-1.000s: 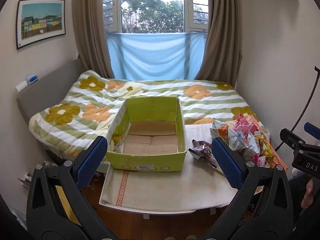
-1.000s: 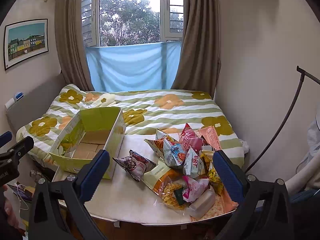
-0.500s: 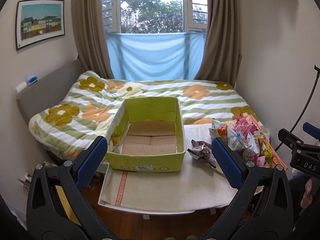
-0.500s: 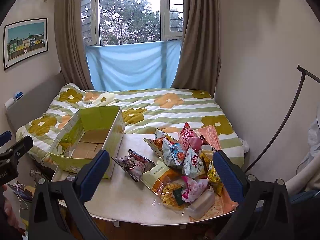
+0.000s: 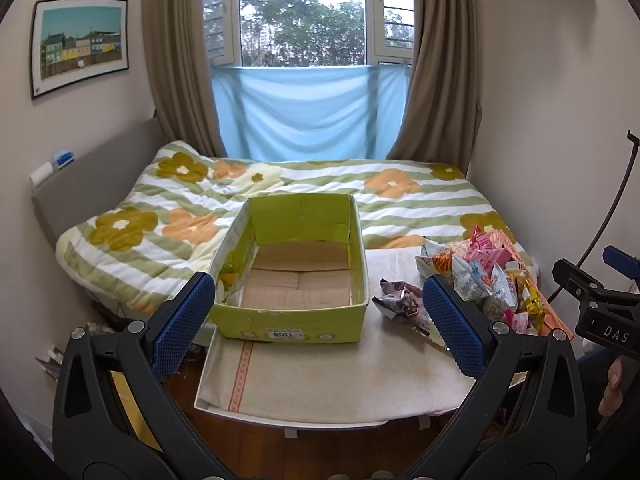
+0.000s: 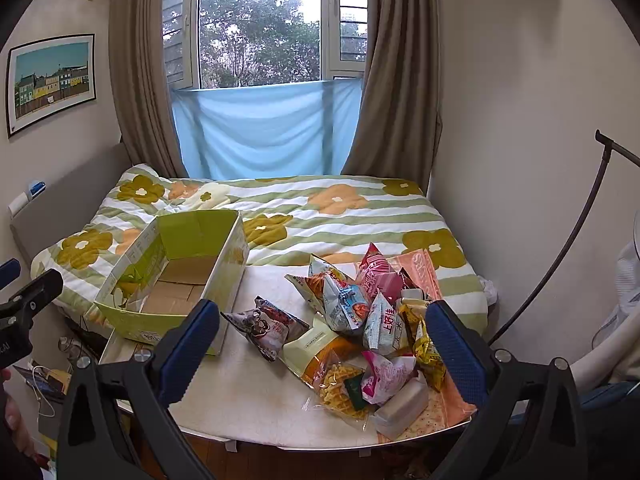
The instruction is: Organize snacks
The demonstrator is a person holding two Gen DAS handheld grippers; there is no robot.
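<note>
Little had moved since the earlier frames: both views had only drifted slightly, and the snacks lay where they had been. The left tongs (image 5: 318, 320) hung spread wide above the near edge of the bench (image 5: 320, 384), gripping nothing, their blue pads (image 5: 182, 322) framing the green cardboard box (image 5: 294, 268). That box stood open at the bench's left end, its brown floor bare, a white label on its near wall. The right tongs (image 6: 320, 340) were likewise spread and held nothing, poised over the snack pile (image 6: 360, 320) heaped on the right half of the bench.

A grey-and-red packet (image 6: 264, 326) lay apart from the heap, between it and the box, just beside the box's near right corner. In the heap, a waffle bag (image 6: 336, 384) lay nearest the front with a pink packet (image 6: 386, 374) and a pale wrapped block (image 6: 402, 406) resting on it; blue-and-white packets (image 6: 344, 304) leaned above, and a flat pink-orange pack (image 6: 416, 276) ran beneath along the right edge. Yellow wrappers (image 6: 428, 354) were partly hidden behind the right pad.

Behind the bench, touching its far edge, lay a bed (image 6: 320, 208) with a flowered striped quilt, then a curtained window (image 6: 260, 40) with blue cloth (image 6: 264, 128) hung below. A framed picture (image 5: 80, 46) hung on the left wall.
</note>
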